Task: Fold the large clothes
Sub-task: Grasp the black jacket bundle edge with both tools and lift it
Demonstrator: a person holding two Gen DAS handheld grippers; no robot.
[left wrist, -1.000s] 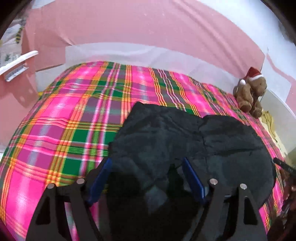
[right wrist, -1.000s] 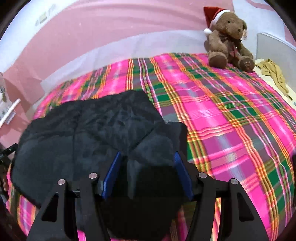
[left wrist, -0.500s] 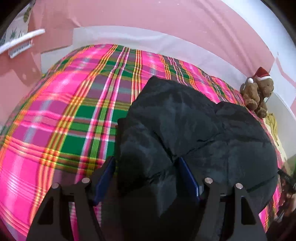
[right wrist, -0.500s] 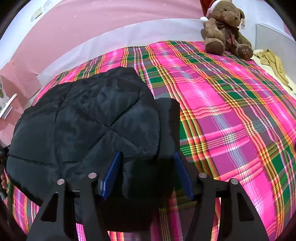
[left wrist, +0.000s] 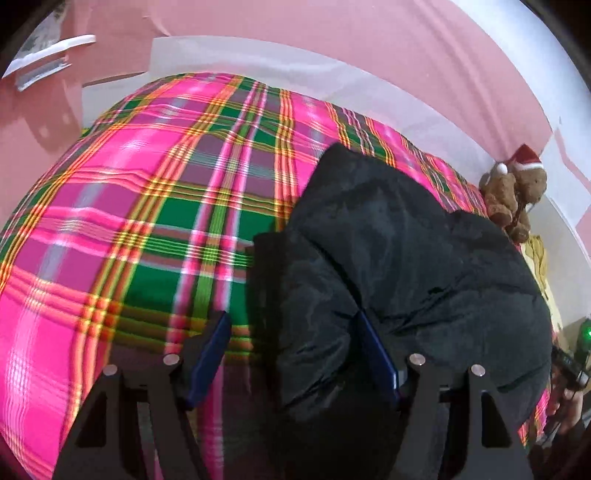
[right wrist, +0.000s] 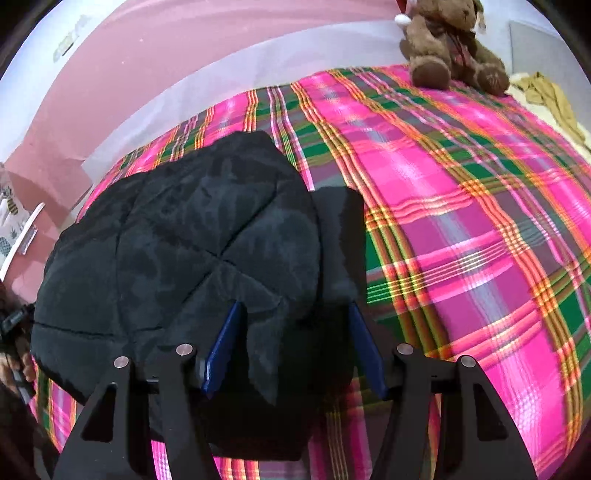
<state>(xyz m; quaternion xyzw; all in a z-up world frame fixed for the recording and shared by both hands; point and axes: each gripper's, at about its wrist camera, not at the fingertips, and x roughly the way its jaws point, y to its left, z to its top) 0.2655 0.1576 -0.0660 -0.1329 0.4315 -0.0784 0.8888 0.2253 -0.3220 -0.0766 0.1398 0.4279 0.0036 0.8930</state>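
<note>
Black quilted jacket [left wrist: 406, 266] bunched on a pink-and-green plaid bedspread [left wrist: 147, 221], spreading to the right. Left tool [left wrist: 295, 332] low over its near edge, blue pads [left wrist: 210, 350] spread apart, having just narrowed and then held; jacket folds between them, right pad against the fabric, left pad over bare plaid. Brown teddy bear [left wrist: 513, 195] in a red hat at the far right corner, against the pink wall [left wrist: 332, 33].

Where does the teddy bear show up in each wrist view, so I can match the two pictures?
Left wrist: teddy bear at the right edge, small, at the bed's far corner, beyond the black jacket.
Right wrist: teddy bear at the top, right of centre, cut off by the frame.
Shared landmark: the plaid bedspread.
</note>
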